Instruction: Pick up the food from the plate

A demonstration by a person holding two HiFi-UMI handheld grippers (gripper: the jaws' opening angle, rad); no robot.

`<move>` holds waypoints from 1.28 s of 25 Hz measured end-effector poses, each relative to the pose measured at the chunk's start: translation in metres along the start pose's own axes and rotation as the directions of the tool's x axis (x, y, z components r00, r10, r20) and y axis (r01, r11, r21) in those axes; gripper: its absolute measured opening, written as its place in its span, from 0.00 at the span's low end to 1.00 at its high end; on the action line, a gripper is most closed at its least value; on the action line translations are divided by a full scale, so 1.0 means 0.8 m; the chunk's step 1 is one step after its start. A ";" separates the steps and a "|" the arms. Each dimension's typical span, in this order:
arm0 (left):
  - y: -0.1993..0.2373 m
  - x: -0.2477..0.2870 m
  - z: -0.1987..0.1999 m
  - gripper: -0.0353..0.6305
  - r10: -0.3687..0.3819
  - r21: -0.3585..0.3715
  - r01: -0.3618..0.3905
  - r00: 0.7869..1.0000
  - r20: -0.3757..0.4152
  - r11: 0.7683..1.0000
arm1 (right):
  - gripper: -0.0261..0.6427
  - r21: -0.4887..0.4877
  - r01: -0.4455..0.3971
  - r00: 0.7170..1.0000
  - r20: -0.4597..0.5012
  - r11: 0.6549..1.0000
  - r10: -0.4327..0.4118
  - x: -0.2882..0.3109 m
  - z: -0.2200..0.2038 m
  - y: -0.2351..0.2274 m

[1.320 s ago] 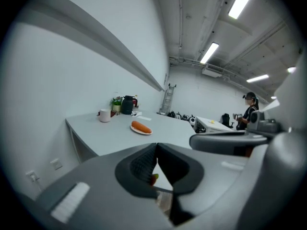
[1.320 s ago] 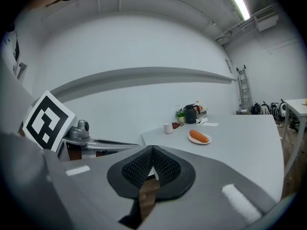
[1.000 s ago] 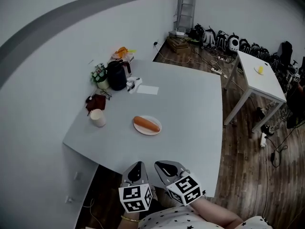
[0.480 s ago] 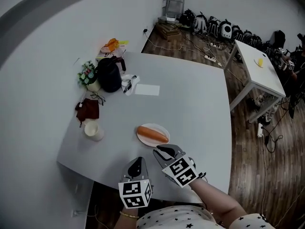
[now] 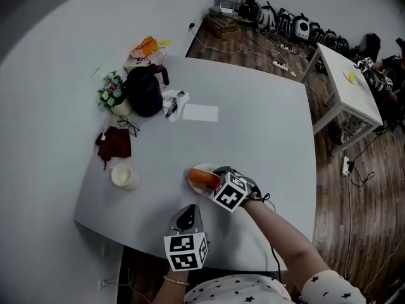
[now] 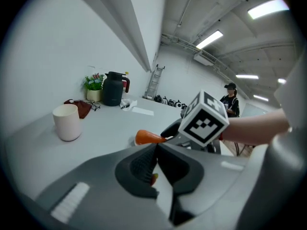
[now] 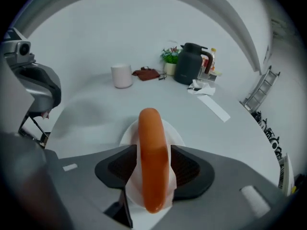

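An orange sausage lies on a small white plate near the front of the grey table. My right gripper has reached the plate. Its jaws are opening and stand on either side of the sausage, close to it without gripping, while the sausage rests on the plate. My left gripper hangs at the table's front edge, its jaws shut on nothing. From there the sausage's tip shows beside the right gripper's marker cube.
A white cup stands left of the plate. Farther back left are a dark red cloth, a black kettle, a small flower pot and a paper slip. A second white table stands at the right.
My right gripper has moved forward from the table's front edge to the plate and now has the sausage between its jaws. The left gripper has stayed near the edge.
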State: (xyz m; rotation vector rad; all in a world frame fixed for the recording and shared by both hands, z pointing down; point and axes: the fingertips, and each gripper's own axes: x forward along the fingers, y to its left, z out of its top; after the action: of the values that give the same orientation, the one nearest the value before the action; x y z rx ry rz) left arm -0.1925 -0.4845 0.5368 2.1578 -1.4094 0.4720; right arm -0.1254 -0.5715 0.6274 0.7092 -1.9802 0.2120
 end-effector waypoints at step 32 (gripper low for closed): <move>-0.036 -0.034 0.005 0.06 -0.016 0.031 0.014 0.998 0.057 0.999 | 0.36 0.471 -0.117 0.868 0.477 0.874 -0.141 -0.168 0.002 0.079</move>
State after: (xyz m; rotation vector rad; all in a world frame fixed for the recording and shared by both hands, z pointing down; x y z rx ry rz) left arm -0.1772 -0.4578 0.5120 2.2211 -1.4244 0.4324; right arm -0.1155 -0.4683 0.5208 1.1996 -2.4465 0.5881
